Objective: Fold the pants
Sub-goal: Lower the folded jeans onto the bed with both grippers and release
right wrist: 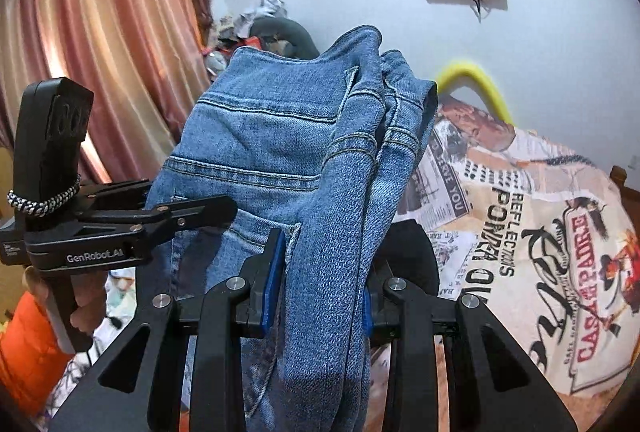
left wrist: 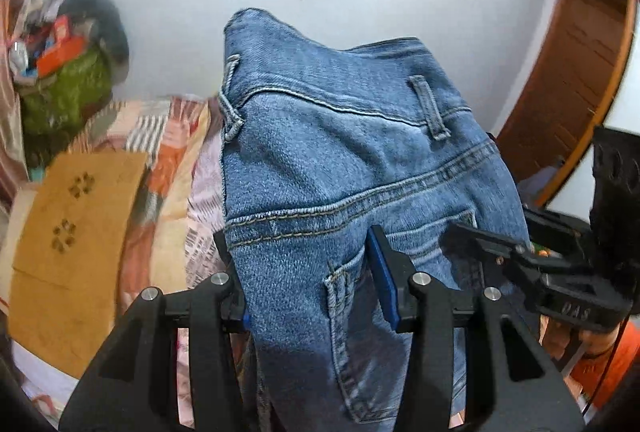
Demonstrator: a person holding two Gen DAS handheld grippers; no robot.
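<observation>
Since both grippers clamp the blue jeans (left wrist: 340,159) aloft over the bed (right wrist: 540,232), left gripper (left wrist: 304,272) and right gripper (right wrist: 324,272) shut on denim near the back pocket. Likely heavy, floppy; grip seams or waistband. Only right view shows bunched layers, curtain (right wrist: 100,51); left shows the door (left wrist: 576,79).

The blue denim pants (left wrist: 340,159) hang between the 2 grippers: the left gripper (left wrist: 308,284) clamps one side, the right gripper (right wrist: 320,272) the other. Below and behind them lies the printed newspaper-pattern bedspread (right wrist: 520,232), with a flat brown cardboard sheet (left wrist: 68,240) on it at left.
</observation>
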